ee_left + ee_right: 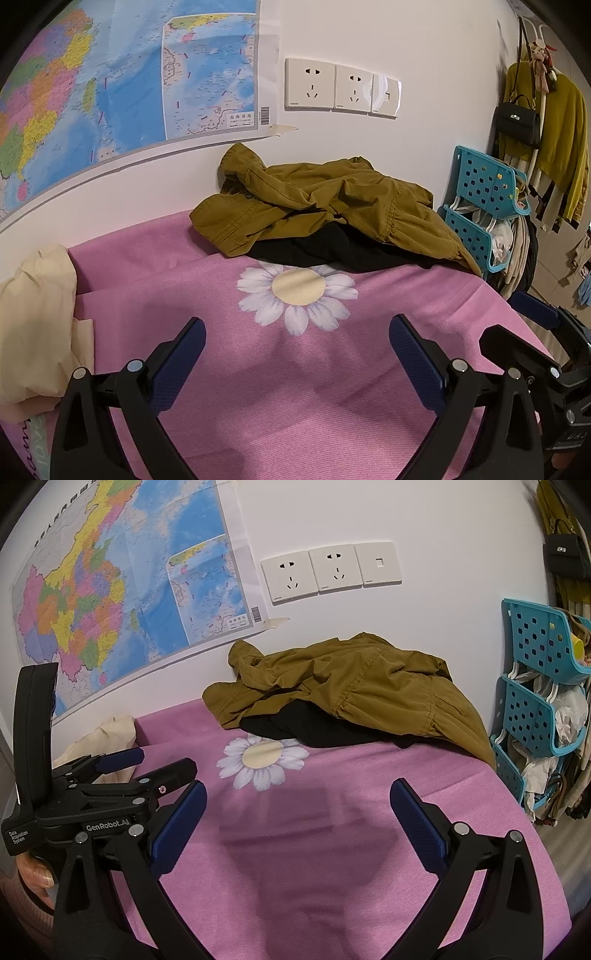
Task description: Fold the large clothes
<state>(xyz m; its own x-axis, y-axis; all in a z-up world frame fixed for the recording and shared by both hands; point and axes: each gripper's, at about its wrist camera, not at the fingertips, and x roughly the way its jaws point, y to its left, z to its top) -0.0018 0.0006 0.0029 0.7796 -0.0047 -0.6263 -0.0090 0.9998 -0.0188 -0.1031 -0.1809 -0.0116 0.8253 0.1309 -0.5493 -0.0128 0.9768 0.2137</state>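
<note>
The pink cloth (303,387) is covering the work surface, leaving flat space clear for folding. The olive jacket (332,199) is lying crumpled at the far edge against the wall, on top of a black garment (332,251), evidently a pile awaiting folding. The left gripper (297,350) and right gripper (299,812) are hovering side by side above the cloth, both spread wide and holding nothing, short of the pile.

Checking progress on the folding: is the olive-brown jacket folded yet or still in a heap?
Still in a heap. The olive-brown jacket lies crumpled against the wall over a black garment, both grippers open and empty.
</note>
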